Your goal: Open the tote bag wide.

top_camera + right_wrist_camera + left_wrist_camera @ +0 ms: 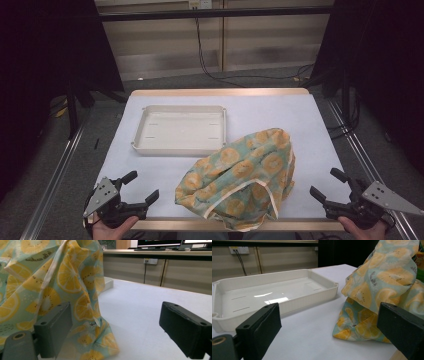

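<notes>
A crumpled cloth (245, 177) printed with yellow lemon slices on pale green lies heaped on the white table, near its front edge. The same cloth (382, 282) rises at the right of the left gripper view, and the cloth (45, 285) covers the left of the right gripper view. A shallow white tray (180, 131) sits empty behind and left of it; its rim (287, 273) shows clearly. My left gripper (141, 186) rests at the front left corner, open and empty. At the front right corner my right gripper (328, 183) is open too, holding nothing.
The white table top (280, 112) ends in a wooden edge at front and back. Metal rails run along the floor on both sides. Dark curtains and stands flank the table, and cables trail on the floor behind it.
</notes>
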The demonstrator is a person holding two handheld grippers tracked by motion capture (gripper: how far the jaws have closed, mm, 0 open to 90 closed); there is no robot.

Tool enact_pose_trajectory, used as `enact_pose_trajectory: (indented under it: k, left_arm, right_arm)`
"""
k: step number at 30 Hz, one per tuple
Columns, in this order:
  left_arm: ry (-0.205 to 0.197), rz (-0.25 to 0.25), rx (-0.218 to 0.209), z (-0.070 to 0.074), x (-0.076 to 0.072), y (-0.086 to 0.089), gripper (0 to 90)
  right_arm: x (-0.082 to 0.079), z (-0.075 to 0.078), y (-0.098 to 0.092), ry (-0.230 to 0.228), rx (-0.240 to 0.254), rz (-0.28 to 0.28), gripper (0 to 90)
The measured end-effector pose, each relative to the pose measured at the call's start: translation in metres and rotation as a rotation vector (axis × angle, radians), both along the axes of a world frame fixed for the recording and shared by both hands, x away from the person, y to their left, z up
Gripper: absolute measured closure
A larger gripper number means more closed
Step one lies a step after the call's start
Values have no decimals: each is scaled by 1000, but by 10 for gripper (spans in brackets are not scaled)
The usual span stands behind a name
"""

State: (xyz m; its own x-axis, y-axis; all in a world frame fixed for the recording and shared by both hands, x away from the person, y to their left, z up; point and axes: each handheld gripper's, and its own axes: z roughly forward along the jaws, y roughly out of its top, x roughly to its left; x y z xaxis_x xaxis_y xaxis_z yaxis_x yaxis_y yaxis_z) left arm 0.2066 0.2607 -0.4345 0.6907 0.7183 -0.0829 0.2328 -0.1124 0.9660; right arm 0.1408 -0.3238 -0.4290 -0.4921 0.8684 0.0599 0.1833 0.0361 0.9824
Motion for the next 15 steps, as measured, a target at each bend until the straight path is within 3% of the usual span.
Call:
enact_pose_trajectory:
  k: [12, 15]
  left_arm:
    - [7, 2, 14, 1, -3, -2, 89]
    - [20, -21, 25, 0, -4, -8, 100]
  right_arm:
    - [4, 0, -2, 43, 3, 59, 247]
    - [5, 0, -2, 50, 15, 82, 272]
